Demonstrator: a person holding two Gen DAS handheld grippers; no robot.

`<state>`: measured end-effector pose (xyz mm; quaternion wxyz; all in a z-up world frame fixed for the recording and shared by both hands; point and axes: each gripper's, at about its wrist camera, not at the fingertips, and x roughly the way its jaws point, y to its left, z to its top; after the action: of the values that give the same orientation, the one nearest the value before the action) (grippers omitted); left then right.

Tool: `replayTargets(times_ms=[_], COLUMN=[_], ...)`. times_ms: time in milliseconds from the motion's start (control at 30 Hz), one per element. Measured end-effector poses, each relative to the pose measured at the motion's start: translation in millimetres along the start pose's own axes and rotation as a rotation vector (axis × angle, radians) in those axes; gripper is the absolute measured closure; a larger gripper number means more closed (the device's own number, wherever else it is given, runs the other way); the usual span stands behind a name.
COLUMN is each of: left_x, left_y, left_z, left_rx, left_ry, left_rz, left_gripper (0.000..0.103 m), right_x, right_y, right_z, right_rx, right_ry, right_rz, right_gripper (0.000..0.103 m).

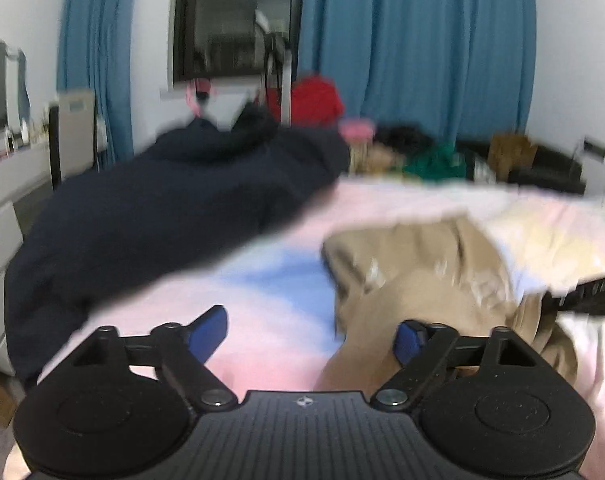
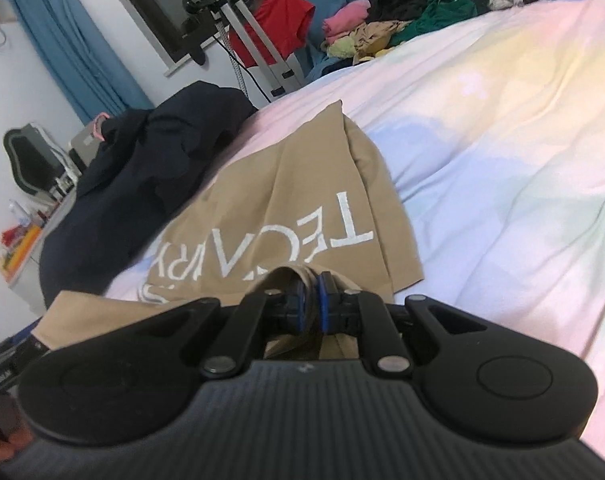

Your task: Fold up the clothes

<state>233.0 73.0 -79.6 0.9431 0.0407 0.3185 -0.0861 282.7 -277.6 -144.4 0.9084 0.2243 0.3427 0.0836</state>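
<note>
A tan shirt (image 2: 286,200) with white lettering lies partly folded on the pastel bed sheet (image 2: 502,168). My right gripper (image 2: 310,304) is shut on a bunched tan fold of that shirt at its near edge. In the left wrist view the same tan shirt (image 1: 414,272) lies crumpled to the right of centre. My left gripper (image 1: 308,338) stands open over the sheet (image 1: 270,304), its blue pads wide apart and nothing between them; the right pad is at the shirt's edge. The tip of the other gripper (image 1: 586,294) shows at the right.
A dark navy garment (image 1: 142,216) is heaped on the bed's left side, also the navy garment (image 2: 142,184). A pile of mixed clothes (image 2: 398,28) sits at the far end. A red garment (image 2: 278,20) hangs on a metal stand. Blue curtains (image 1: 414,40) and a dark window lie behind.
</note>
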Motion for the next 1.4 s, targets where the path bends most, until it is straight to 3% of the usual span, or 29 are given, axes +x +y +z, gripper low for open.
replayTargets(times_ms=[100,233,333,533,667,933,1100,1267,1400], left_x=[12,8,-11,-50,-52,8,8,-22,-33], left_y=[-2,-6,-17,-66,-101,-159,-147,-115,-92], left_z=[-10,-18,-22,-40,-48,-79,-63,-32,-13], left_rx=[0.069,0.126,0.194,0.394,0.488,0.770,0.704,0.469,0.317], left_ry=[0.103,0.150,0.120,0.006,-0.046,-0.096,-0.224,-0.358,-0.371], left_rz=[0.083,0.117,0.119,-0.015,-0.055,0.078,0.227,0.286,0.217], left_gripper=[0.013,0.013,0.010,0.008,0.006,0.004,0.003,0.002,0.002], right_x=[-1,-2,-4,-10,-17,-24,-24,-29,-34], right_y=[4,6,6,10,13,12,6,3,0], right_z=[-7,-13,-15,-13,-14,-17,-17,-15,-12], right_rx=[-0.018,-0.018,-0.019,-0.030,-0.067,-0.065,-0.044,-0.052,-0.037], right_ry=[0.004,0.009,0.007,-0.010,-0.040,-0.051,-0.047,-0.075,-0.096], right_rz=[-0.012,-0.019,-0.024,-0.007,-0.029,-0.037,-0.042,-0.068,-0.059], right_gripper=[0.091,0.091,0.091,0.091,0.091,0.091,0.091,0.091,0.091])
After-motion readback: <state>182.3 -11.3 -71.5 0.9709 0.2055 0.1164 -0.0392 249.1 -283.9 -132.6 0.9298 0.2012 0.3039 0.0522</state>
